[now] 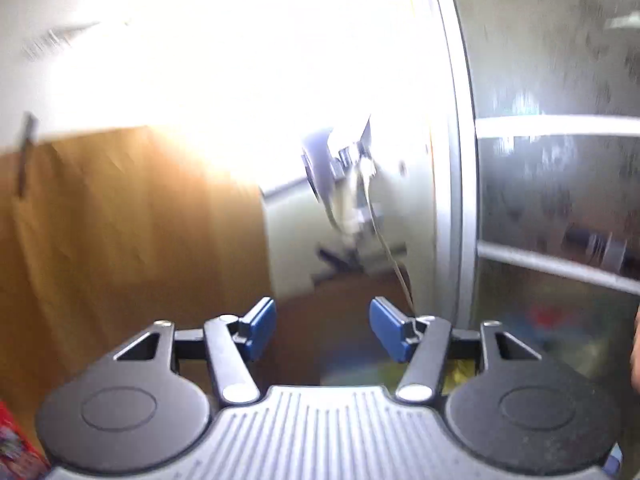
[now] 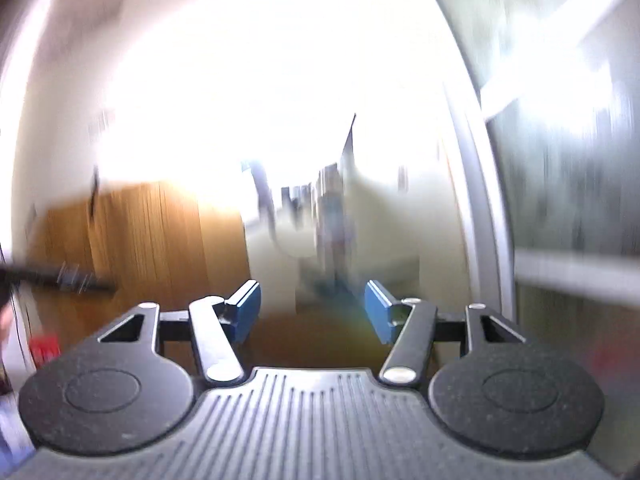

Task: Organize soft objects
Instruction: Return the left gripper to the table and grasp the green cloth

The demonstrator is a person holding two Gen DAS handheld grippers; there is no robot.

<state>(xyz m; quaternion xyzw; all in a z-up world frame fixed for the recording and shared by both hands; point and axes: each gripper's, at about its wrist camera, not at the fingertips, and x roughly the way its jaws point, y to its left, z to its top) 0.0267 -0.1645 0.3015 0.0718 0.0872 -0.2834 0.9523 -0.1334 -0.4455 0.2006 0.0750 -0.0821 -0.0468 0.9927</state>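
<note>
My left gripper [image 1: 322,330] is open and empty, its blue pads [image 1: 262,326] wide apart, raised and pointing across the room. My right gripper [image 2: 312,310] is also open and empty, with its blue pads [image 2: 248,306] apart. Both views are blurred by motion. No soft object shows clearly. Blurred colourful shapes [image 1: 548,320] lie low behind the glass at the right in the left wrist view, and I cannot tell what they are.
A wooden cabinet [image 1: 132,232] stands at the left and also shows in the right wrist view [image 2: 160,240]. A glass door with a grey frame [image 1: 464,200] fills the right. A white wall with blurred fixtures [image 1: 344,184] is ahead. A red item [image 1: 16,444] sits at the bottom left.
</note>
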